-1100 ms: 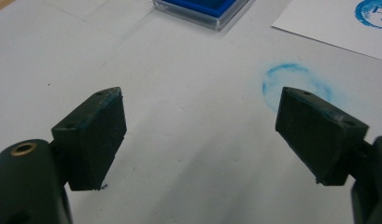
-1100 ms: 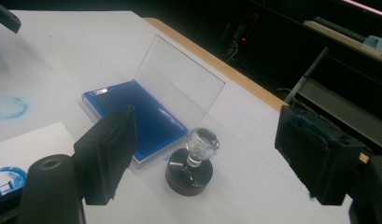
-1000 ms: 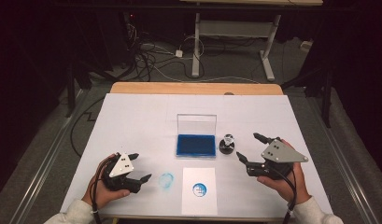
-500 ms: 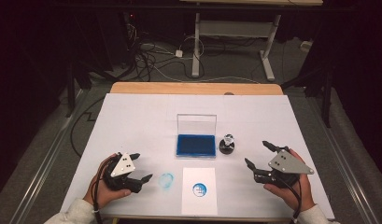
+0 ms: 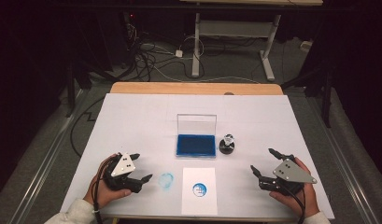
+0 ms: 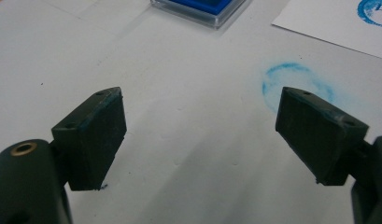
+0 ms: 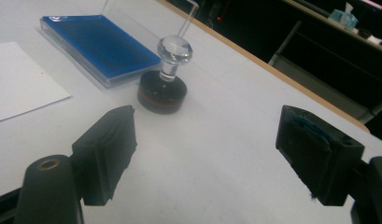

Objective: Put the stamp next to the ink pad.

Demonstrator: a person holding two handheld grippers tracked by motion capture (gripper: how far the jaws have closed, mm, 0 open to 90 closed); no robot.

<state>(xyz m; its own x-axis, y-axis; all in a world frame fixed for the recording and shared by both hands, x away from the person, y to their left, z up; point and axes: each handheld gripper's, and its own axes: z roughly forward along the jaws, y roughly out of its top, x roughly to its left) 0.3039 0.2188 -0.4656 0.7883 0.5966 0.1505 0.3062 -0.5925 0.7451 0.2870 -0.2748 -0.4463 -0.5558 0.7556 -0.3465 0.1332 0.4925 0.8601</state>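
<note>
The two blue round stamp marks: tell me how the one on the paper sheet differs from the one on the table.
The mark on the paper sheet is dark, sharp and filled, with white lines inside; the mark on the table is pale, smeared and mostly a ring. The first sits on the loose white sheet, the second on the bare table cover. Both are blue and round.
</note>
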